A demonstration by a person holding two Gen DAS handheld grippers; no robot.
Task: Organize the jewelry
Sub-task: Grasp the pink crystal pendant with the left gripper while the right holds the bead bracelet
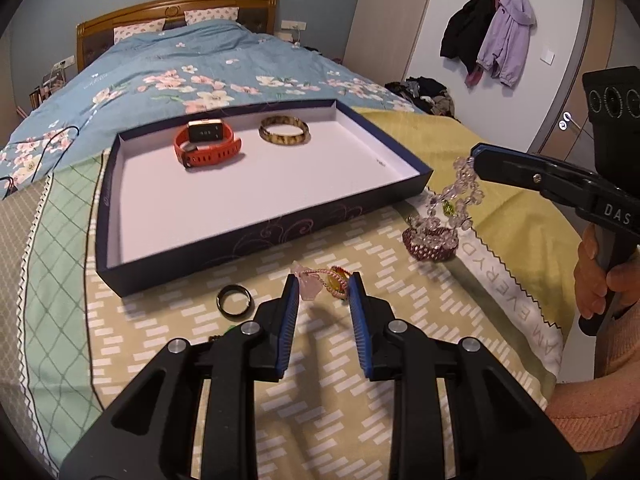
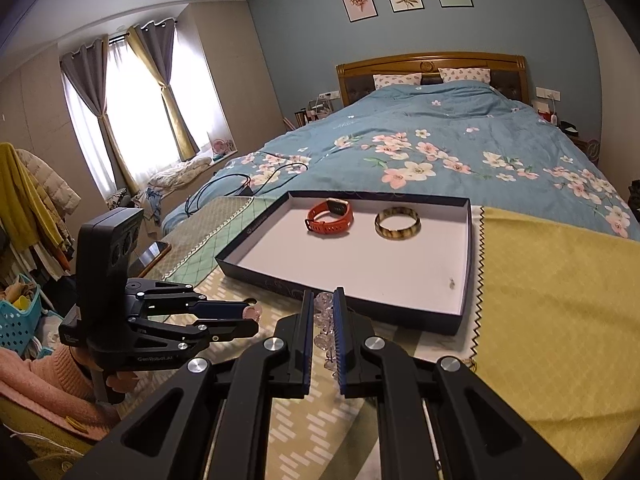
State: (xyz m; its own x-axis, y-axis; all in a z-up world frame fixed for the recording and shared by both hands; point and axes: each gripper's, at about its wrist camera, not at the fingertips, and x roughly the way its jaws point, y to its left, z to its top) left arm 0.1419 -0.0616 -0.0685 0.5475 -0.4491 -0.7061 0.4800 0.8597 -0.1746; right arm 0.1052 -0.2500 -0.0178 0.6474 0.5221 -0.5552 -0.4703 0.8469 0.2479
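Clamping my right gripper (image 2: 323, 308) on the crystal bead strand (image 1: 460, 196), I pinch the pink bracelet (image 1: 320, 280) between my left gripper's (image 1: 325, 286) jaws.

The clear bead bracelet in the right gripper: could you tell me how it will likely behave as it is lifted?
The clear bead bracelet probably stays floppy: it droops from the right gripper. Its lower end lies on the maroon bracelet, so it may snag.

Lighting: even, moderately bright indoor light. Source: daylight through the curtained window (image 2: 132, 108), blown out to white glare. Shadows: soft, on the bed cover (image 1: 320, 360) beneath the left hand-held gripper (image 1: 325, 285). Distortion: strong fisheye bending, dark vignette at corners. Focus: mostly sharp.
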